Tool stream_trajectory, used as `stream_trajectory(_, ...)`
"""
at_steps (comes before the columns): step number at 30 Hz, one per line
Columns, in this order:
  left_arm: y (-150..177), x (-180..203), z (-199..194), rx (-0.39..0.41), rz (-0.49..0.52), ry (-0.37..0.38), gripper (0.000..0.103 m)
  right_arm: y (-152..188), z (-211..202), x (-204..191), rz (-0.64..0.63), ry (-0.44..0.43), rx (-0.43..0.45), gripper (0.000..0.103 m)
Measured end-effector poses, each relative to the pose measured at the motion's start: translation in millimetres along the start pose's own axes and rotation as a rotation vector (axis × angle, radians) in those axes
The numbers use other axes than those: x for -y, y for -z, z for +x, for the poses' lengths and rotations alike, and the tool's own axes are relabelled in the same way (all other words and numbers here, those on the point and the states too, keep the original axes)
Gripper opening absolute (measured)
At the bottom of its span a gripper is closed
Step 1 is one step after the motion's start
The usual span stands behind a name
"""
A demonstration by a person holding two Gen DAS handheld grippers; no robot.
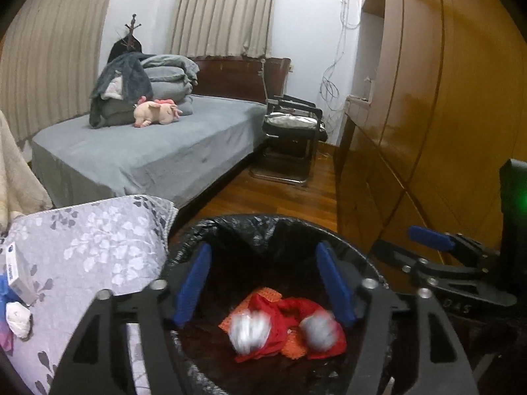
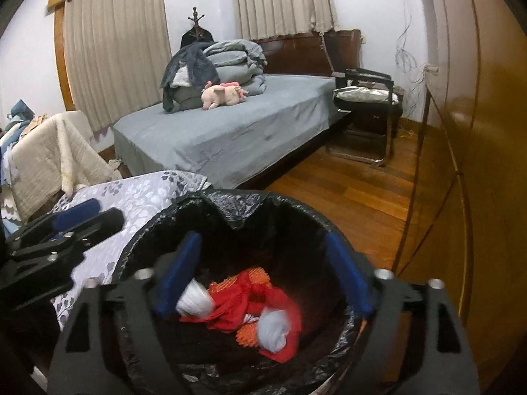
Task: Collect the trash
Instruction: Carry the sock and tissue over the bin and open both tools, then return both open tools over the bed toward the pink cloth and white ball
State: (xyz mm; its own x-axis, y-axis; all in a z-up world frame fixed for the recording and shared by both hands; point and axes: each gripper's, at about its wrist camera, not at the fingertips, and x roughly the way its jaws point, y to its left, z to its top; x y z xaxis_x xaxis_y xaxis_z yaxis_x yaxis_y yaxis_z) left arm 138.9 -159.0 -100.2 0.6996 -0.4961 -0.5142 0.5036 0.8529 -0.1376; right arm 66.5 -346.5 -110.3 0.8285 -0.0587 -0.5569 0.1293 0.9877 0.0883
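Trash sits at the bottom of the bin (image 1: 349,240), which is lined with a black bag (image 2: 230,207) and stands on the wood floor (image 2: 346,191), just right of the floral-covered surface (image 1: 98,230). Inside lie red crumpled wrapping (image 1: 286,316), bits of orange netting (image 2: 247,330) and two white paper wads (both blurred): one wad (image 1: 250,329) toward the left, the other wad (image 1: 318,330) toward the right.

Over the bin's mouth, the left gripper (image 1: 263,283) stands with its blue pads spread wide and nothing between them; the wads lie below in the bin. Beside it on the right, the right gripper (image 2: 263,276) is likewise spread wide and holds nothing.

On the floral surface at the near left are a small white box (image 1: 19,273) and another white wad (image 1: 18,317). Farther off stand a grey bed (image 2: 230,138) with folded bedding and a pink plush toy (image 2: 222,93), and a black chair (image 2: 365,112) to its right.
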Motion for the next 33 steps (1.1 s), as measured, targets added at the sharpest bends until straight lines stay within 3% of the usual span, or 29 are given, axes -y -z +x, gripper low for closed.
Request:
stream_trajectory(4,-1.3,-15.3,-13.3,0.017,-0.016,-0.039,0.081,-1.5,-6.7,-0.1,0.013,-0.006,0.023,0.095)
stream_trajectory(12,9.2,-59.1,-62.9,0.054,-0.056,-0.152,0.090,-12.1,-14.8,-34.2,-0.006,-0.066,0.051,0.096)
stream_trajectory(21,31.1,-127.5,-118.5,0.073,-0.097,-0.338,0.091,-20.1,6.1,-121.1,-0.089,-0.190,0.033,0.096)
stream_trajectory(33,68.8,-230.5,-161.9,0.060,-0.202,-0.557,0.091,-4.9,54.3,-226.5,-0.172,-0.299,-0.037,0.096)
